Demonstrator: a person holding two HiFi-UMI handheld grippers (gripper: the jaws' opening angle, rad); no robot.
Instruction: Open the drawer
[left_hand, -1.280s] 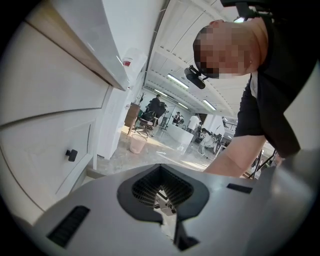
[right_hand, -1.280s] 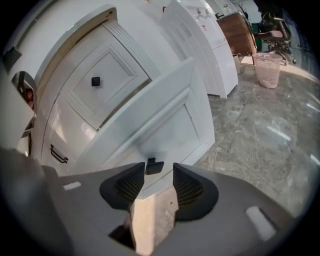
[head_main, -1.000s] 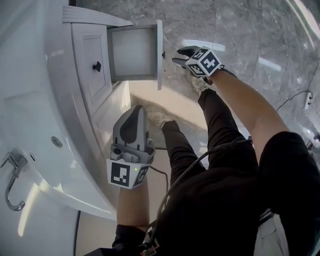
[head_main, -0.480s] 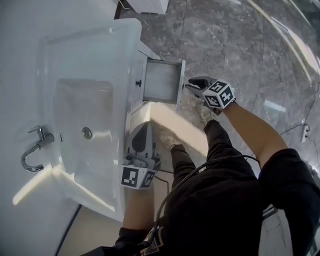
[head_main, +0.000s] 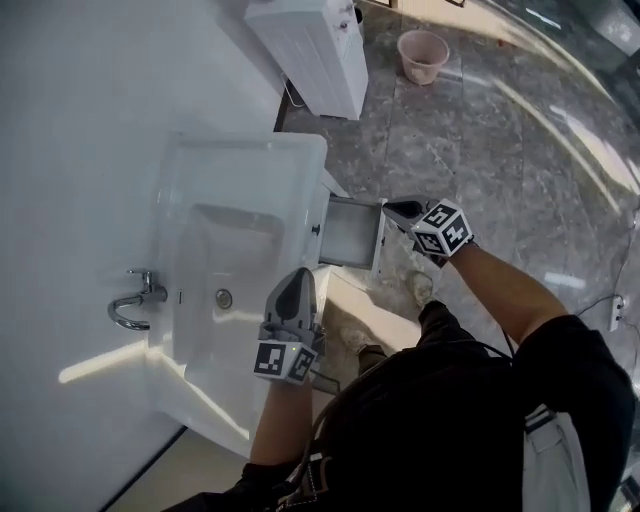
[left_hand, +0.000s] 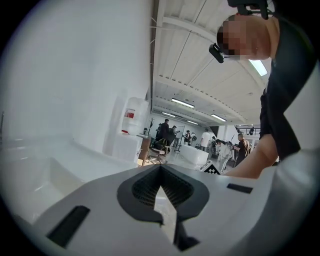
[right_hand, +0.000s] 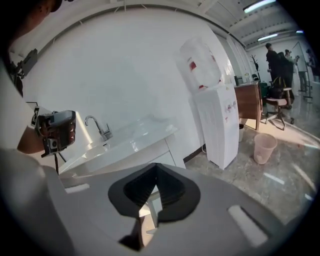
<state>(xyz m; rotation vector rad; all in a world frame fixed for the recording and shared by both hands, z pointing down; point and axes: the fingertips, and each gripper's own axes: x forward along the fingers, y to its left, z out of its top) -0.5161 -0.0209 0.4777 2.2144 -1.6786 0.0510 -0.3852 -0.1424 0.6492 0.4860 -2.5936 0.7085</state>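
Observation:
The white vanity's drawer (head_main: 350, 232) stands pulled out toward the grey floor, and its inside looks empty. My right gripper (head_main: 403, 210) hovers just right of the drawer's front panel, apart from it. Its jaws have just been closing and now meet with nothing between them (right_hand: 156, 167). My left gripper (head_main: 293, 288) is over the front edge of the sink basin (head_main: 215, 250), pointing along the vanity. Its jaws (left_hand: 161, 170) are shut and hold nothing. The right gripper view shows the left gripper (right_hand: 57, 131) raised beside the faucet (right_hand: 97, 127).
A chrome faucet (head_main: 130, 300) sits at the basin's wall side. A white water dispenser (head_main: 310, 45) and a pink bucket (head_main: 422, 55) stand further along the wall. The person's legs and shoes (head_main: 420, 288) are on the floor below the drawer. Several people stand far off in the room (left_hand: 210, 140).
Both grippers have risen well above the vanity, and the view now takes in the whole sink. The right gripper's jaws have gone from open to shut. The drawer stays open.

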